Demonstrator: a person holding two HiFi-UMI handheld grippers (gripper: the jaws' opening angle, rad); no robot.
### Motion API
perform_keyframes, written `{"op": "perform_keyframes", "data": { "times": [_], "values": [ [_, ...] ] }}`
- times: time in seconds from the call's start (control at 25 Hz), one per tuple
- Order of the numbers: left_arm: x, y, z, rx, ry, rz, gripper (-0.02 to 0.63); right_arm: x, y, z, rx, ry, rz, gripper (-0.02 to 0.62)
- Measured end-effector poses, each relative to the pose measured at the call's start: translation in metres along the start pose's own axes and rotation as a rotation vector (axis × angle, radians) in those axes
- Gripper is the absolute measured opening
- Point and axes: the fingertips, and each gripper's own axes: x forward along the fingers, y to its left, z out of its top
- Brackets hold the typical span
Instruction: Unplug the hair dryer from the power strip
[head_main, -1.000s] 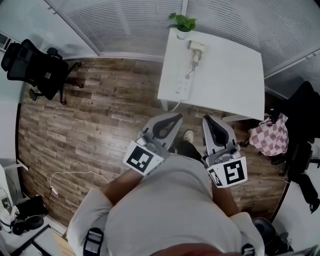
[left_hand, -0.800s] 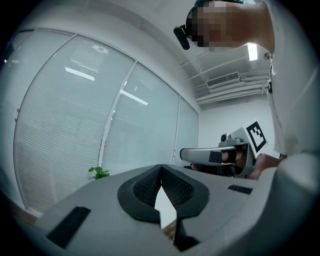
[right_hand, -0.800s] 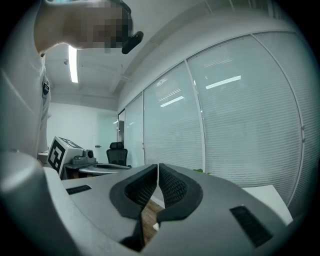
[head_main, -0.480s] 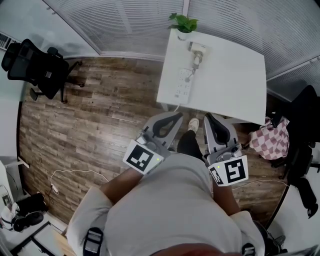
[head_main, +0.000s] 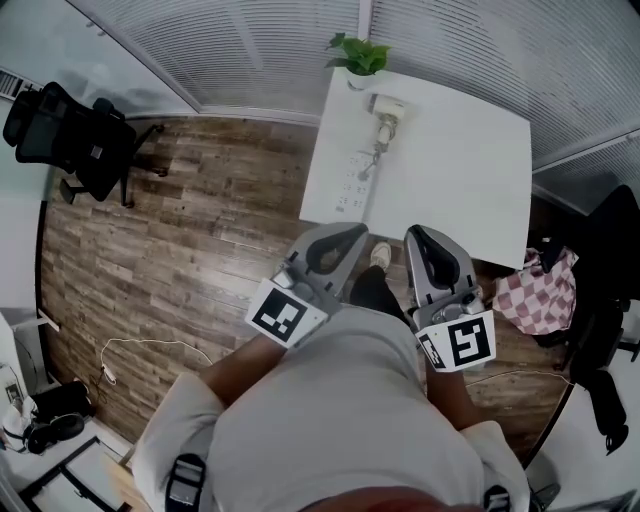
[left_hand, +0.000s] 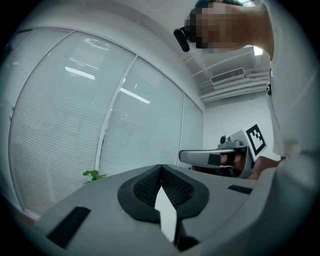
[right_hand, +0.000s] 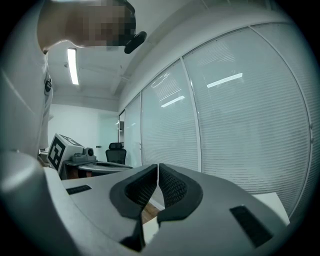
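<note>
A white table (head_main: 470, 170) stands ahead by the blinds. On it lies a white power strip (head_main: 352, 180), with a white hair dryer (head_main: 385, 108) beyond it and a cord running between them. Whether the plug sits in the strip is too small to tell. My left gripper (head_main: 353, 233) and right gripper (head_main: 416, 234) are held side by side in front of my chest, short of the table's near edge. Both are shut with nothing between the jaws, as the left gripper (left_hand: 161, 167) view and the right gripper (right_hand: 158, 165) view show. Neither gripper view shows the strip or dryer.
A potted plant (head_main: 357, 55) stands at the table's far corner. A black office chair (head_main: 70, 130) is at the far left on the wooden floor (head_main: 180, 240). A checked bag (head_main: 535, 285) hangs at the right. A thin cable (head_main: 150, 347) lies on the floor at left.
The table and power strip have come closer and slid a little left in the head view as I walk forward. Both grippers keep their pose and stay shut.
</note>
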Motion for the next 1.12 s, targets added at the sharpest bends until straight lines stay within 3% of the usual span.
{"op": "perform_keyframes", "data": {
  "times": [1.12],
  "values": [
    [0.2,0.041,-0.002,-0.009,0.031,0.14,0.029,0.064,-0.199,-0.009,0.03,0.039,0.147,0.034]
  ]
}}
